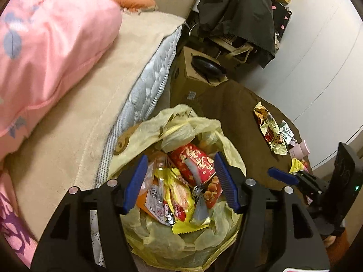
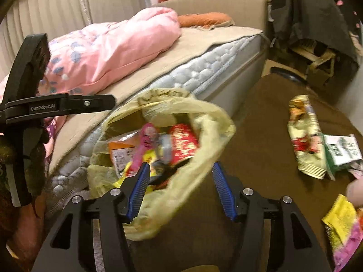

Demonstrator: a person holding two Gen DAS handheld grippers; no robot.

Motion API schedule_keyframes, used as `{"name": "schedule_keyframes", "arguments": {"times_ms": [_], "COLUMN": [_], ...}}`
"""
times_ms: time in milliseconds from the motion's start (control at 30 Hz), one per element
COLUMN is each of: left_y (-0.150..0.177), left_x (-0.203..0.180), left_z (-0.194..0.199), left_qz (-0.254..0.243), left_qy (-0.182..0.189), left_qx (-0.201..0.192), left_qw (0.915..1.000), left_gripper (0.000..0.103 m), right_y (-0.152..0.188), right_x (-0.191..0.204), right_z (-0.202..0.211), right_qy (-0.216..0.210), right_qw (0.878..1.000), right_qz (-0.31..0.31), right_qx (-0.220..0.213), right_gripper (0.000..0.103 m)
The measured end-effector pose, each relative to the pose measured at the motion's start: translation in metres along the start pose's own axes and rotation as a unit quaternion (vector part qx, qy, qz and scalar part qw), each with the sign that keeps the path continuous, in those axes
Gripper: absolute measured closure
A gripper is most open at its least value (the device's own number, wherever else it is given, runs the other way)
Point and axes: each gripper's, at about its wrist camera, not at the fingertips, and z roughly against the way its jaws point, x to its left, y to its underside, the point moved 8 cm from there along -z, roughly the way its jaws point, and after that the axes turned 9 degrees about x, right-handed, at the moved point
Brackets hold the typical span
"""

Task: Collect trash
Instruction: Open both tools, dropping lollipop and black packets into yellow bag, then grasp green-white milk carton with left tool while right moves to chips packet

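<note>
A yellow plastic bag (image 1: 181,244) stands open between the bed and a brown-covered table (image 1: 231,104). It holds several wrappers, among them a red packet (image 1: 197,163) and a yellow wrapper (image 1: 179,197). My left gripper (image 1: 180,181) hangs open just above the bag's mouth with nothing between its pads. In the right wrist view my right gripper (image 2: 181,189) is open too; the near rim of the bag (image 2: 204,122) lies loose between its fingers. Loose wrappers (image 2: 306,140), a green-white packet (image 2: 342,149) and a yellow wrapper (image 2: 340,222) lie on the table to the right.
A bed with a pink duvet (image 1: 52,45) runs along the left. A cardboard box (image 1: 195,72) with a dark pan on it and a chair draped in a dark jacket (image 1: 240,11) stand behind. A pink cup (image 1: 300,150) sits by the loose wrappers.
</note>
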Motion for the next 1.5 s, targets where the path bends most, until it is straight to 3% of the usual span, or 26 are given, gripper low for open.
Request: {"name": "schedule_keyframes", "arguments": {"times_ms": [133, 233, 433, 533, 667, 833, 967, 1167, 1233, 1333, 1433, 1500], "left_y": [-0.003, -0.005, -0.002, 0.0, 0.004, 0.005, -0.004, -0.034, -0.043, -0.049, -0.049, -0.047], "left_x": [-0.025, -0.049, -0.104, -0.134, -0.17, -0.214, -0.26, -0.322, -0.338, -0.351, -0.354, -0.352], "left_z": [0.003, -0.002, -0.034, -0.051, -0.075, -0.093, -0.11, -0.149, -0.17, -0.205, -0.231, -0.239], "left_qz": [-0.03, -0.054, -0.08, -0.099, -0.116, -0.146, -0.212, -0.32, -0.348, -0.387, -0.4, -0.394], "left_qy": [-0.011, -0.006, 0.024, 0.032, 0.039, 0.055, 0.067, 0.065, 0.065, 0.033, 0.011, 0.002], "left_qx": [-0.019, -0.025, 0.002, 0.01, 0.022, 0.012, 0.005, 0.023, 0.048, 0.083, 0.112, 0.126], "left_qw": [0.9993, 0.9982, 0.9965, 0.9945, 0.9922, 0.9877, 0.9749, 0.9448, 0.9341, 0.9177, 0.9093, 0.9105], "left_gripper": [0.045, 0.045, 0.044, 0.044, 0.044, 0.044, 0.024, 0.023, 0.023, 0.023, 0.023, 0.027], "right_y": [0.01, 0.023, 0.059, 0.08, 0.108, 0.136, 0.154, 0.177, 0.183, 0.189, 0.191, 0.192], "right_x": [-0.031, -0.059, -0.114, -0.134, -0.162, -0.206, -0.232, -0.259, -0.266, -0.273, -0.28, -0.285], "right_z": [0.023, 0.038, 0.066, 0.075, 0.091, 0.115, 0.127, 0.138, 0.14, 0.143, 0.147, 0.148], "right_qy": [0.021, 0.037, 0.074, 0.071, 0.112, 0.146, 0.166, 0.168, 0.161, 0.159, 0.161, 0.161], "right_qw": [0.999, 0.997, 0.992, 0.992, 0.988, 0.978, 0.972, 0.966, 0.966, 0.965, 0.963, 0.961], "right_qz": [-0.032, -0.057, -0.097, -0.101, -0.106, -0.144, -0.161, -0.189, -0.197, -0.205, -0.212, -0.218], "right_qx": [-0.021, -0.031, -0.041, -0.031, -0.028, -0.037, -0.038, -0.049, -0.048, -0.048, -0.048, -0.045], "right_gripper": [0.049, 0.042, 0.037, 0.035, 0.035, 0.034, 0.034, 0.034, 0.034, 0.034, 0.034, 0.034]}}
